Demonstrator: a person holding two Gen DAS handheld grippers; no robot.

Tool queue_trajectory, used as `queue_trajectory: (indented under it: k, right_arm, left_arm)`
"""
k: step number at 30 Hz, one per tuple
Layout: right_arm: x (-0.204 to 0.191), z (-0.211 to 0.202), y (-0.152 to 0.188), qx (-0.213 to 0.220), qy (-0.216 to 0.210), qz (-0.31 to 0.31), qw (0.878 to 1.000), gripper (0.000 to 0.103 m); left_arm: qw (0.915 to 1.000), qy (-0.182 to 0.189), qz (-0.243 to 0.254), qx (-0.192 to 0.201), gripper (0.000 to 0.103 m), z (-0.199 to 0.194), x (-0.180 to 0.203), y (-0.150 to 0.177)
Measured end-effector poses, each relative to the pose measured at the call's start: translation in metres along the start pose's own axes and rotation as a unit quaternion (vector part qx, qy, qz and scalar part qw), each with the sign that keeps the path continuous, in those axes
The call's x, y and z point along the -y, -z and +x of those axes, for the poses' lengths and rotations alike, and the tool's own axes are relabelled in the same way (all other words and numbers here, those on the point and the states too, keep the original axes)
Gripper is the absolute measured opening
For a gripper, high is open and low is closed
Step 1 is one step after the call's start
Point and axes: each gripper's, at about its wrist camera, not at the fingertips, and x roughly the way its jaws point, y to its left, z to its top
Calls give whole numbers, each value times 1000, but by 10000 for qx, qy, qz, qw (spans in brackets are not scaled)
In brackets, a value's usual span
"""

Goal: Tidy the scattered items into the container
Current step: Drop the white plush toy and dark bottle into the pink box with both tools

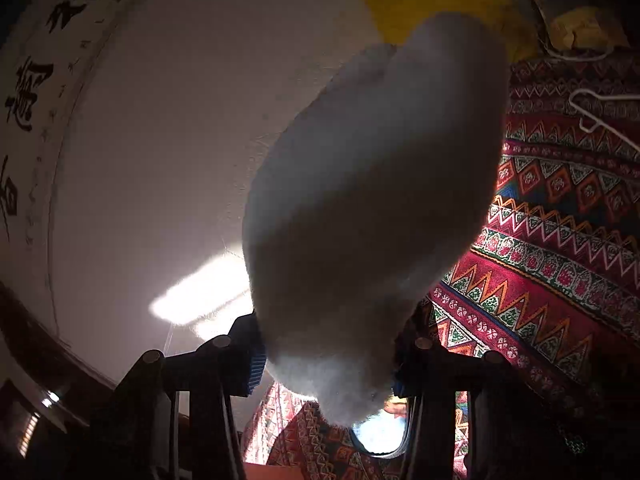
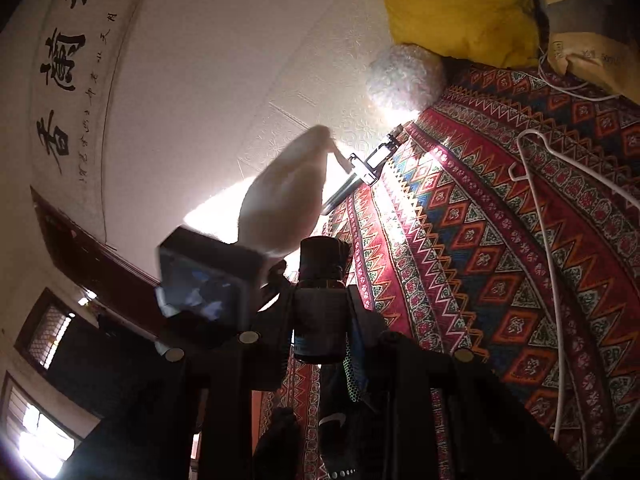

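Pouch clamped between left tongs.

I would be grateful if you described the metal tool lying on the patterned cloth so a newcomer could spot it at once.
Start at the yellow cushion against the wall, then drop to the fluffy white ball at the edge of the red patterned cloth. Just below that ball, in the sunlit strip, lies the metal tool: the only shiny silver thing there, with a tubular handle and a crosswise head.

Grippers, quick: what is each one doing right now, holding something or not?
Left claw: closed on a white fluffy plush item.
Right claw: closed on a small dark bottle.
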Motion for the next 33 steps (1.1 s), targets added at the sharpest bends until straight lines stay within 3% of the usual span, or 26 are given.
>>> queue_trajectory:
  k: [3, 5, 8, 10, 13, 14, 15, 17, 18, 19, 21, 22, 23, 24, 25, 26, 27, 28, 29, 31, 33]
  right_arm:
    - [0, -4, 0, 92, 47, 9, 9999, 23]
    - [-8, -3, 4, 76, 77, -93, 9999, 23]
    - [-35, 3, 17, -59, 125, -498, 9987, 23]
    - [-62, 11, 34, -276, 26, -876, 9958, 23]
    - [-114, 29, 73, -701, -418, -1281, 9884, 23]
    - [-136, 39, 88, -852, -626, -1407, 9844, 23]
    - [-161, 50, 102, -1010, -840, -1545, 9792, 23]
    - [-218, 80, 133, -1342, -1209, -1912, 9648, 23]
    - [-247, 97, 148, -1490, -1317, -2115, 9569, 23]
    - [-276, 116, 163, -1609, -1378, -2340, 9489, 23]
    - [-330, 155, 190, -1741, -1376, -2809, 9337, 23]
    - [-352, 177, 203, -1772, -1310, -3030, 9271, 23]
    - [-372, 201, 215, -1768, -1160, -3243, 9220, 23]
    - [-388, 223, 227, -1704, -881, -3491, 9173, 27]
    - [-399, 243, 240, -1617, -486, -3791, 9098, 34]
    - [-405, 259, 251, -1557, -89, -4051, 9009, 65]
    - [-407, 267, 260, -1512, 211, -4212, 8940, 90]
    - [-405, 268, 265, -1482, 323, -4275, 8912, 91]
    - [-402, 263, 267, -1485, 253, -4285, 8909, 91]
    - [-389, 244, 269, -1484, 51, -4245, 8932, 91]
    - [-374, 227, 269, -1449, 79, -4190, 8963, 92]
  left_arm:
    - [9902, 295, -1361, -116, 44, -71, -68, 43]
    - [9723, 496, -2272, -245, 45, -111, -110, 84]
    - [9328, 899, -3462, -449, 45, -150, -169, 154]
    - [8962, 1242, -4217, -593, 45, -158, -213, 205]
    - [8229, 1923, -5300, -707, 47, -153, -283, 290]
    - [7927, 2196, -5641, -716, 48, -146, -300, 319]
    - [7572, 2458, -6016, -654, 49, -139, -314, 349]
    - [6723, 2947, -6761, -636, 50, -115, -329, 412]
    - [6337, 3120, -7045, -697, 50, -103, -329, 439]
    - [6085, 3258, -7193, -783, 52, -92, -325, 458]
    - [5799, 3414, -7320, -1064, 56, -70, -311, 476]
    - [5712, 3324, -7386, -1331, 62, -64, -309, 485]
    - [5690, 3157, -7434, -1549, 65, -63, -312, 492]
    - [5771, 2964, -7442, -1589, 70, -67, -319, 495]
    - [5948, 2667, -7420, -1565, 74, -77, -329, 496]
    - [6157, 2243, -7398, -1522, 75, -91, -342, 497]
    - [6345, 1782, -7380, -1450, 77, -108, -356, 499]
    - [6500, 1325, -7363, -1335, 85, -125, -368, 501]
    - [6588, 928, -7367, -1214, 91, -145, -379, 511]
    - [6625, 500, -7387, -1137, 93, -171, -392, 528]
    - [6633, 550, -7382, -1102, 93, -175, -390, 531]
